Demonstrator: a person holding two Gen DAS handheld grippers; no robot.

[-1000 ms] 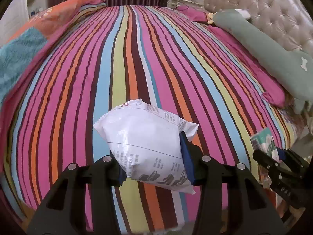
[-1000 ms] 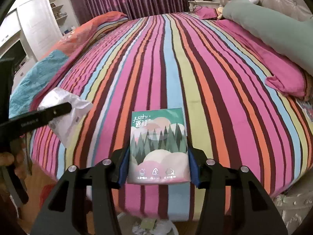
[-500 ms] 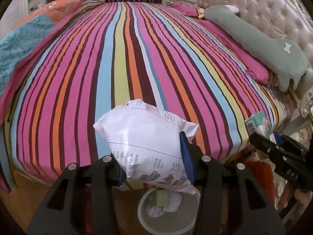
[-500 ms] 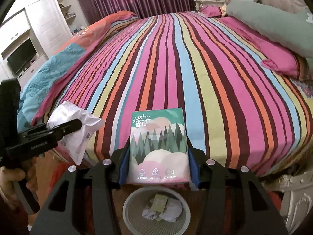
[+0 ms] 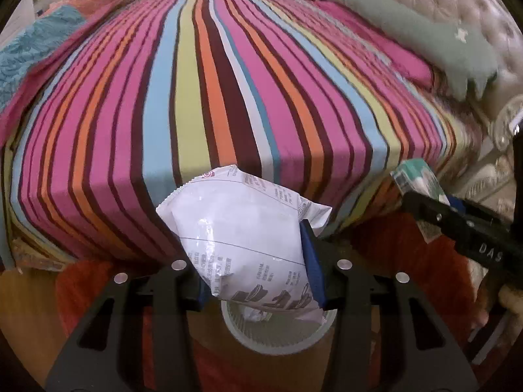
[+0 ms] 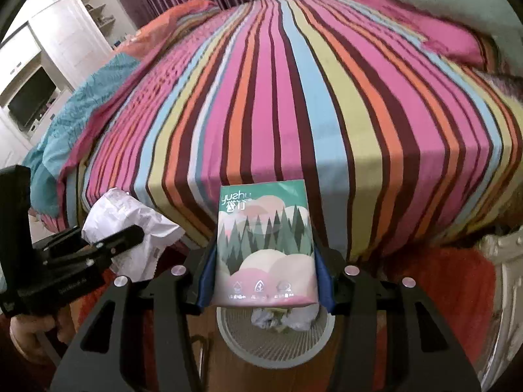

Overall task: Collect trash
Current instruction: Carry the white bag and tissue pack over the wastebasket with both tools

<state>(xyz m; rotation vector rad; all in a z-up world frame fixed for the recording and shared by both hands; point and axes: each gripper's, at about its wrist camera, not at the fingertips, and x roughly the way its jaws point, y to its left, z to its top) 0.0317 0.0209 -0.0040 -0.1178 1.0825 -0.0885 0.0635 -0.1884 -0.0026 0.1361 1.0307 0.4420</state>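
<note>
My left gripper (image 5: 258, 268) is shut on a white crinkled snack bag (image 5: 245, 238) and holds it above a round grey mesh waste bin (image 5: 278, 336) on the floor. My right gripper (image 6: 264, 268) is shut on a green tissue pack with a forest print (image 6: 264, 245), also above the bin (image 6: 274, 343), which holds crumpled paper. The right gripper with its pack shows at the right of the left wrist view (image 5: 457, 222). The left gripper with the bag (image 6: 130, 228) shows at the left of the right wrist view.
A bed with a striped cover (image 5: 228, 81) fills the view ahead, its edge just beyond the bin. A green bolster pillow (image 5: 408, 29) and tufted headboard (image 5: 474, 6) are at the right. A red rug (image 6: 441, 294) and wooden floor lie below. White cabinets with a TV (image 6: 32, 98) stand left.
Both grippers have drawn back from the bed and lowered, each with its item. The waste bin has come into view under both.
</note>
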